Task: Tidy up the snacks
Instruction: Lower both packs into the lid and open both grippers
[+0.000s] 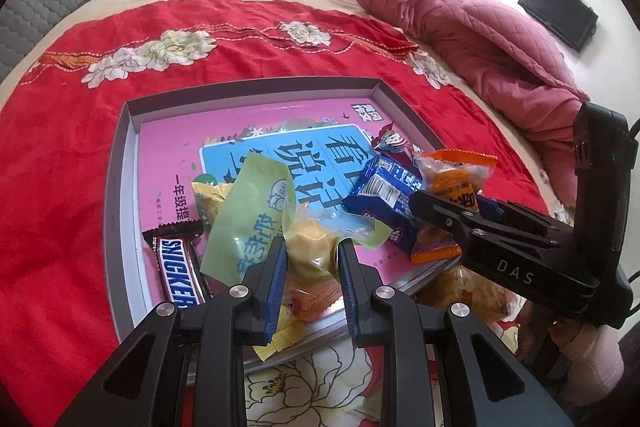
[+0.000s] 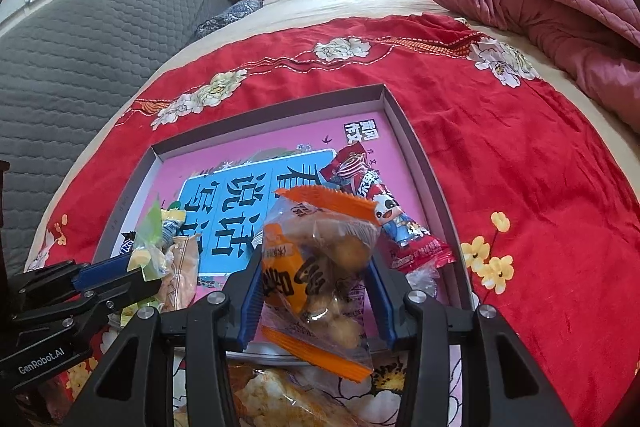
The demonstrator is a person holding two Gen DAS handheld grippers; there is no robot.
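The left gripper (image 1: 312, 263) pinches a clear-wrapped yellow pastry (image 1: 310, 247). The right gripper (image 2: 316, 291) clamps an orange cake packet (image 2: 316, 259), its long axis running up past the fingertips. Both hang over the tray's (image 1: 120, 163) near edge; the packets' lower ends are cut off.

Both tools were matte black plastic with ribbed blue pads (image 1: 276, 287) on the fingers and round silver screws at the joints. The right tool (image 1: 452, 211) bore "DAS" in pale letters; the left tool (image 2: 136, 275) read "GenRobot.AI".
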